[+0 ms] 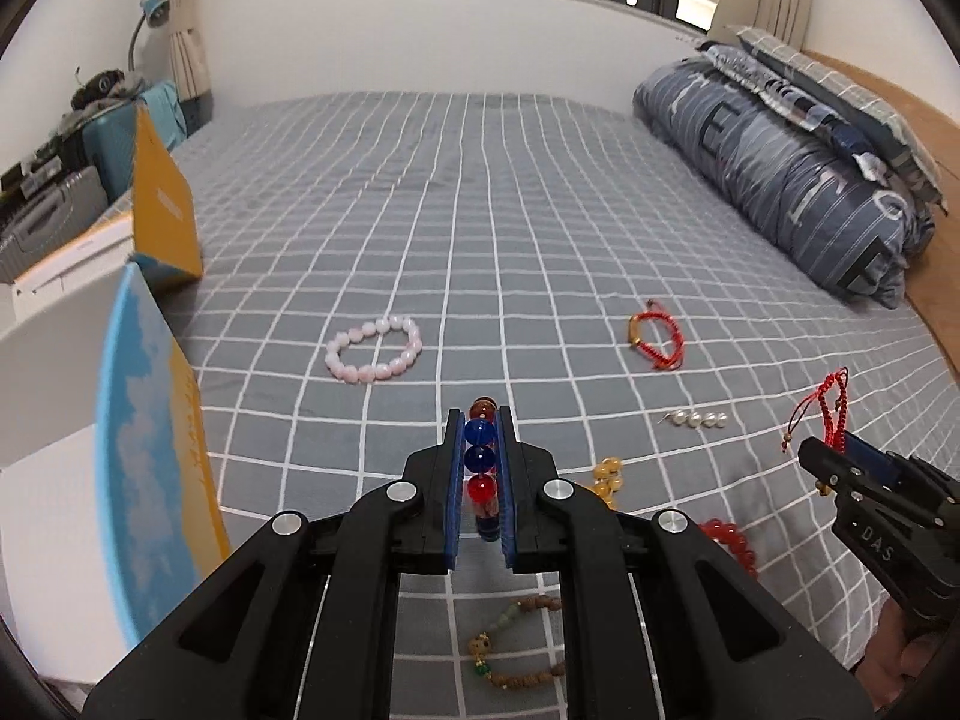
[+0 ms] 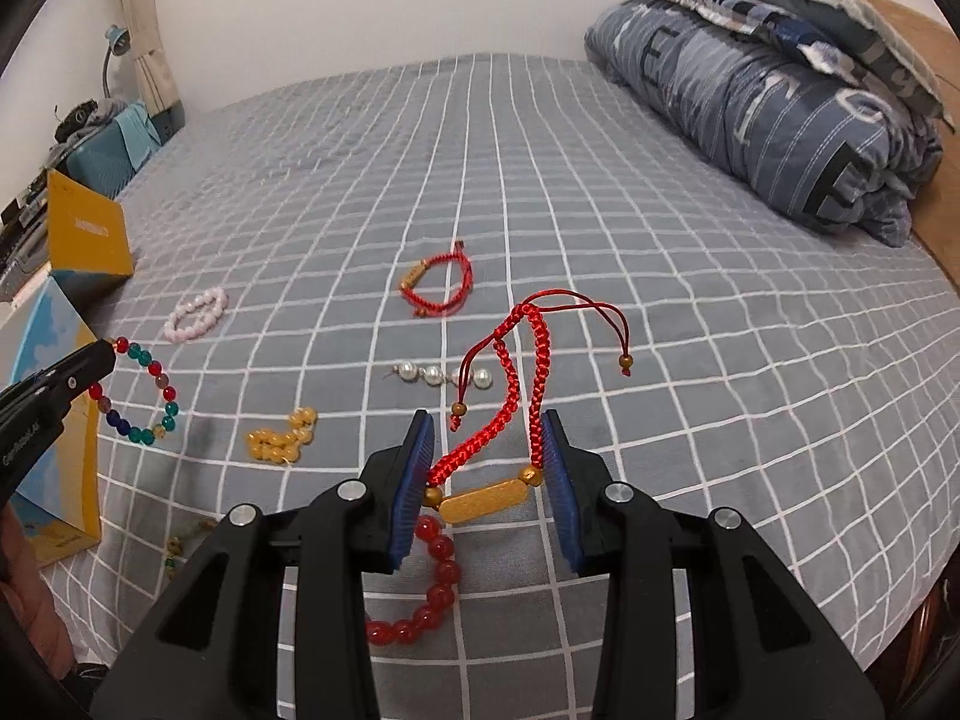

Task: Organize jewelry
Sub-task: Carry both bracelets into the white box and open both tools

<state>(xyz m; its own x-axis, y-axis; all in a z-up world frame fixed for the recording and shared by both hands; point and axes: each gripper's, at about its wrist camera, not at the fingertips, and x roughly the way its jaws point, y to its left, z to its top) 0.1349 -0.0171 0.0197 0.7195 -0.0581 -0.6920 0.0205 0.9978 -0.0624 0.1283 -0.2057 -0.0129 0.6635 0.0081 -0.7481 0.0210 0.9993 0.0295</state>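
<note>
While the bed (image 1: 480,192) carries all loose jewelry on its grey checked sheet, a folded quilt (image 1: 780,168) lies along its far right edge and an open yellow and blue box (image 1: 156,420) stands at its left edge.

The left gripper (image 1: 480,468) is clamped on a multicoloured bead bracelet (image 2: 144,396), which hangs clear of the sheet near the left edge, just beside the box.

The right gripper (image 2: 489,480) has its pads pressed on the ends of a gold bar on a red braided cord bracelet (image 2: 504,420), lifted above the near edge.

On the sheet:
- a red bead bracelet (image 2: 432,588) at the near edge
- a pink bead bracelet (image 1: 372,348) toward the left edge
- a second red cord bracelet (image 1: 654,342) toward the middle
- a yellow bead bracelet (image 2: 282,438)
- a row of pearls (image 1: 699,419)
</note>
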